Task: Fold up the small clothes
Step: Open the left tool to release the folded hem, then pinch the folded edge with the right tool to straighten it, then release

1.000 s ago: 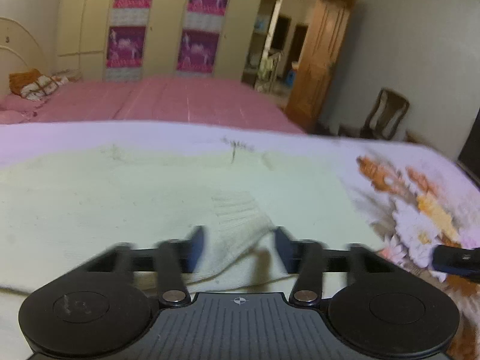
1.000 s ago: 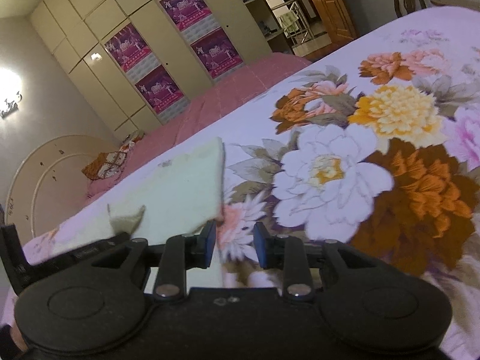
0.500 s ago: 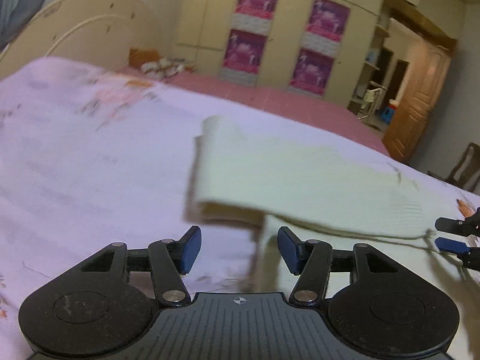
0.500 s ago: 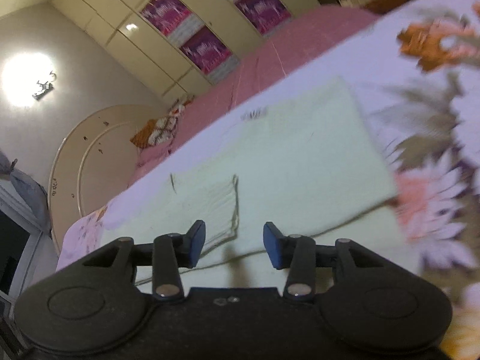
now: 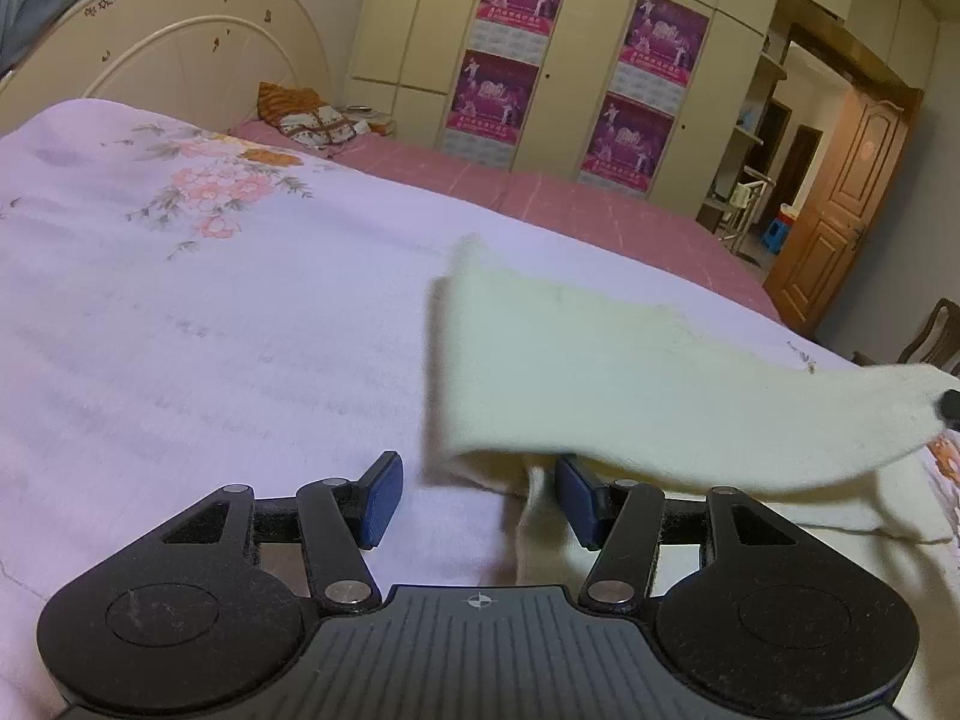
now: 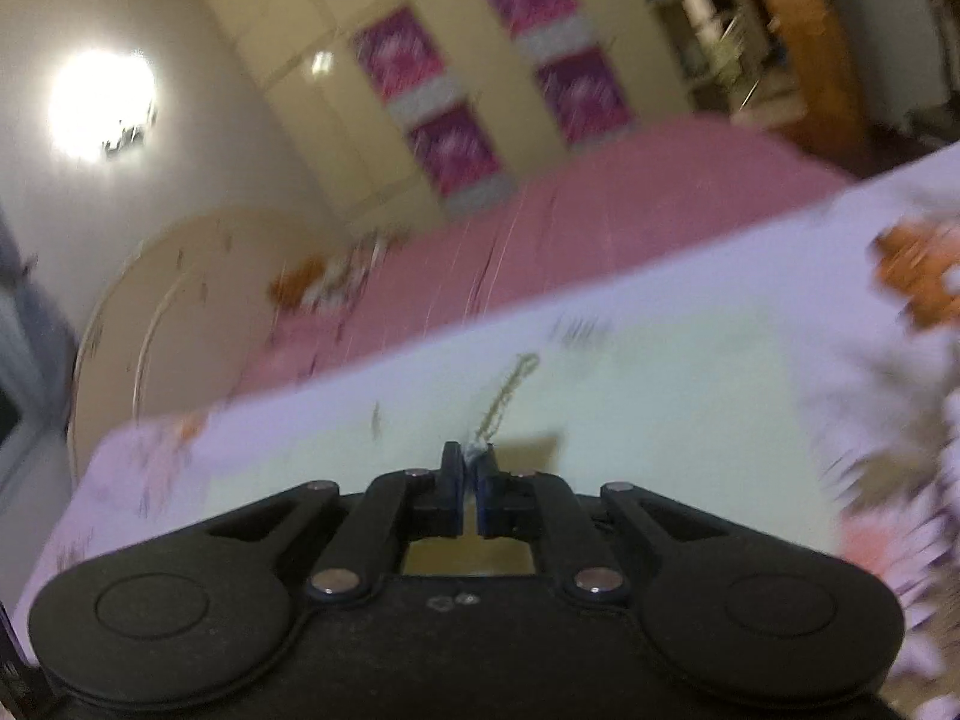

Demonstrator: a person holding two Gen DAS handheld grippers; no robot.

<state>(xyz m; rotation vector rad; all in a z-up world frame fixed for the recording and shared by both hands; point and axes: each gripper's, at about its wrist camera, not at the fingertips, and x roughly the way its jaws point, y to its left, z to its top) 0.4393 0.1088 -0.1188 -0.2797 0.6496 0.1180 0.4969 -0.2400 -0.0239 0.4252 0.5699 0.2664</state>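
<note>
A cream knit garment point(image 5: 600, 372) lies on the floral bedsheet point(image 5: 210, 330). One long strip of it is lifted off the sheet and stretches to the right edge of the left wrist view, where the tip of my right gripper point(image 5: 950, 405) pinches its end. In the blurred right wrist view my right gripper point(image 6: 471, 474) is shut, with a wisp of pale cloth between its pads above the garment point(image 6: 660, 408). My left gripper point(image 5: 480, 498) is open at the garment's left end. A cloth edge hangs just inside its right finger, and the pads do not press on it.
Behind the sheet are a pink bed point(image 5: 570, 204) and a cream headboard point(image 5: 150, 72), with cushions point(image 5: 312, 117) beside it. Wardrobe doors with purple posters point(image 5: 510, 48) line the far wall. A wooden door point(image 5: 840, 192) and a chair point(image 5: 930, 348) are at the right.
My right gripper went from open to shut and now pinches the cloth, lifting a strip of it. My left gripper left the cuff it straddled and swung to the garment's left end, staying open.
</note>
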